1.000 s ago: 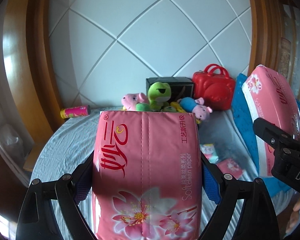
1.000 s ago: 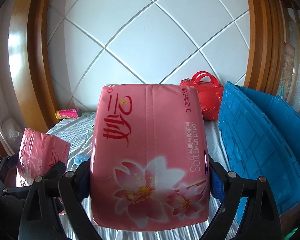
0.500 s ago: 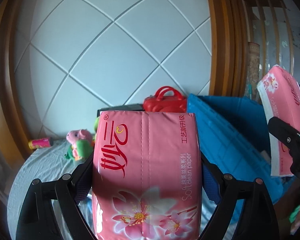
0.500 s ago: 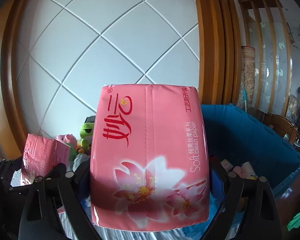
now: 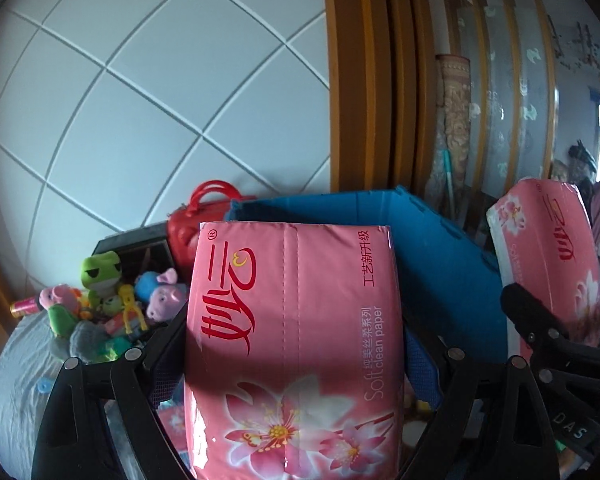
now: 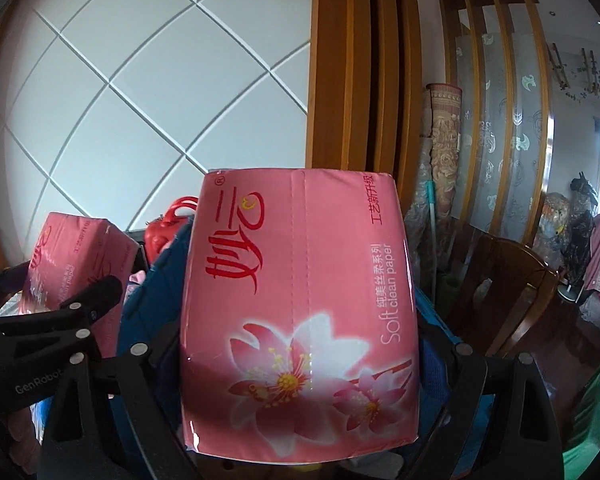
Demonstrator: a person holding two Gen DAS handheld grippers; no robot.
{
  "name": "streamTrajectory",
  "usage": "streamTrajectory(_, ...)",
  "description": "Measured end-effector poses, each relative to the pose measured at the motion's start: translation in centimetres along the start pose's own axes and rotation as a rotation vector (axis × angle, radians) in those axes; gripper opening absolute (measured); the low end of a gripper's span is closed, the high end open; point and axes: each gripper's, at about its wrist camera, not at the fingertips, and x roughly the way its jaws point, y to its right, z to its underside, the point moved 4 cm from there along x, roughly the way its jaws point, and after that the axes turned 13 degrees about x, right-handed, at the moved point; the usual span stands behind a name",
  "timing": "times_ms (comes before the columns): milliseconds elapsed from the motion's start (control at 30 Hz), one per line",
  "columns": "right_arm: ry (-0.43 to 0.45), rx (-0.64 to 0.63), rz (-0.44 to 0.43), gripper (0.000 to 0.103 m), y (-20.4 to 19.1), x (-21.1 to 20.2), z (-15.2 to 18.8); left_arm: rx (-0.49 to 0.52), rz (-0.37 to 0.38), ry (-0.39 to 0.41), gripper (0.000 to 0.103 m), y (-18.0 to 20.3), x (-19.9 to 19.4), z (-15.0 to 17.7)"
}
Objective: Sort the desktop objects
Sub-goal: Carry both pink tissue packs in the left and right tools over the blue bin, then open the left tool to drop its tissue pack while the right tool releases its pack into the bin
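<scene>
The blue crate (image 5: 440, 248) is standing open, its contents hidden from here. Both tissue packs are hanging just in front of its wall, apparently bound for it. The left gripper (image 5: 292, 344) is clamping one tissue pack (image 5: 292, 320) squarely; the right gripper (image 6: 300, 344) is pinching the second tissue pack (image 6: 300, 300). Left of the crate, plush toys (image 5: 112, 304) are lying heaped.
</scene>
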Motion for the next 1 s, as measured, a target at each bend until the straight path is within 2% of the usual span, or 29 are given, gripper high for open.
streamTrajectory(133, -0.043, 0.006, 0.011, 0.092, 4.6, 2.6, -1.0, 0.018, -0.012, -0.061, 0.091, 3.6, 2.2, -0.9)
streamTrajectory(233, -0.074, 0.008, -0.009, 0.092, 6.0, 4.8, -2.3, 0.021, -0.039, -0.093, 0.091, 4.7, 3.5, -1.7)
streamTrajectory(400, -0.113, -0.011, -0.051, 0.092, 5.6, 7.7, -3.8, -0.007, -0.053, -0.131, 0.091, 4.8, 5.3, -2.9)
streamTrajectory(600, -0.109, -0.027, -0.058, 0.093, 5.3, 8.4, -4.7, -0.04, -0.022, -0.182, 0.092, 5.2, 7.1, -3.0)
streamTrajectory(700, -0.107, -0.035, -0.061, 0.103, 5.1, 8.8, -5.1, -0.038, -0.011, -0.21, 0.092, 5.7, 7.9, -2.7)
streamTrajectory(867, -0.105, -0.034, -0.063, 0.103, 5.4, 9.1, -5.6, -0.033, 0.001, -0.239, 0.092, 6.2, 8.4, -2.3)
streamTrajectory(1000, -0.104, -0.029, -0.069, 0.103, 5.9, 9.0, -5.6, -0.014, -0.019, -0.236, 0.092, 6.5, 7.9, -2.2)
